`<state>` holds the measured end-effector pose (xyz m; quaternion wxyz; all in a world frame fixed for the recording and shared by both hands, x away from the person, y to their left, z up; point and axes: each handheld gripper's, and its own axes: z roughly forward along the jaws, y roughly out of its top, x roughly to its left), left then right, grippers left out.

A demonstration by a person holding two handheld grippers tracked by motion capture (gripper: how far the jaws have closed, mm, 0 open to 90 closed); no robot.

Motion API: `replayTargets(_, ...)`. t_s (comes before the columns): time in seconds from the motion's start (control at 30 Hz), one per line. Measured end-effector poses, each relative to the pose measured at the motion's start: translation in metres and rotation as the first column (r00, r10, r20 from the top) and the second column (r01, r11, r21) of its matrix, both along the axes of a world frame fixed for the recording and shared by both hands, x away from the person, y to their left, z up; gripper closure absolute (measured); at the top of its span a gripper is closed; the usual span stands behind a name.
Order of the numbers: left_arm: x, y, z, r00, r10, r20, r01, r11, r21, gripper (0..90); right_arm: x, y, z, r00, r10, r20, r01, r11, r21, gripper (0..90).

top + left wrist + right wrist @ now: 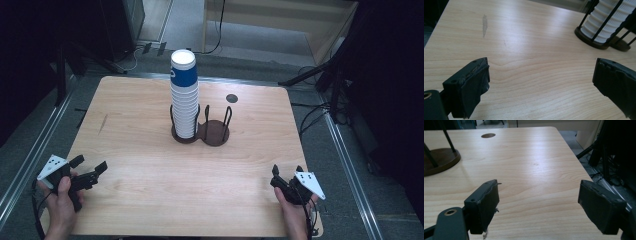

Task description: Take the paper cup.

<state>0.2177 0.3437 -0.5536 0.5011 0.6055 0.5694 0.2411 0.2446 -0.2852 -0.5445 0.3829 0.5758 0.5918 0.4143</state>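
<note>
Pale wood-grain tabletop with rounded corners, set on a grey floor with dark stands and cables around it.

Near edge, left corner: left hand holding the left black two-jaw gripper, grey three-cornered plate on top, jaws spread wide with nothing between them. In the left gripper view the left gripper has bare wood between its jaws; a short grey scuff mark lies on the wood farther off.

Near edge, right corner: right hand holding the right black two-jaw gripper, also with a grey plate. In the right gripper view the right gripper has its jaws spread apart, nothing held, with the table's right edge just beyond.

Middle of the table: dark brown two-bay cup holder with upright black wire posts. Its left bay holds a tall stack of white ribbed paper cups, upright, rising well above the posts; the topmost cup carries a blue band. The right bay has no cups in it. Both grippers are well apart from the holder.

Far side: small dark round hole in the tabletop, behind and to the right of the holder.
</note>
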Motion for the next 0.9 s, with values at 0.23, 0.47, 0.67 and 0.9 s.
replayTargets(0.23, -0.002, 0.004, 0.000, 0.9987, 0.052, 0.003, -0.052, 0.9984, -0.024, 1.8, 0.002, 0.001, 0.001, 1.0000, -0.005, -0.005, 0.005, 1.000, -0.015, 17.0)
replayTargets(0.47, 0.000, 0.002, 0.000, 0.9999, 0.015, -0.006, -0.015, 0.9998, -0.016, 1.9, 0.003, 0.004, 0.011, 1.0000, -0.003, -0.003, 0.003, 0.999, 0.032, 16.9)
replayTargets(0.67, 0.000, 0.000, 0.000, 0.9998, 0.010, -0.015, -0.010, 0.9999, -0.003, 1.8, 0.007, 0.017, 0.026, 0.9994, 0.034, 0.011, -0.035, 0.998, 0.046, 15.2)
replayTargets(0.9, 0.001, 0.000, 0.000, 0.9998, 0.007, -0.021, -0.007, 1.0000, 0.003, 1.9, 0.011, 0.035, 0.044, 0.9932, 0.113, 0.029, -0.115, 0.991, 0.069, 13.2)
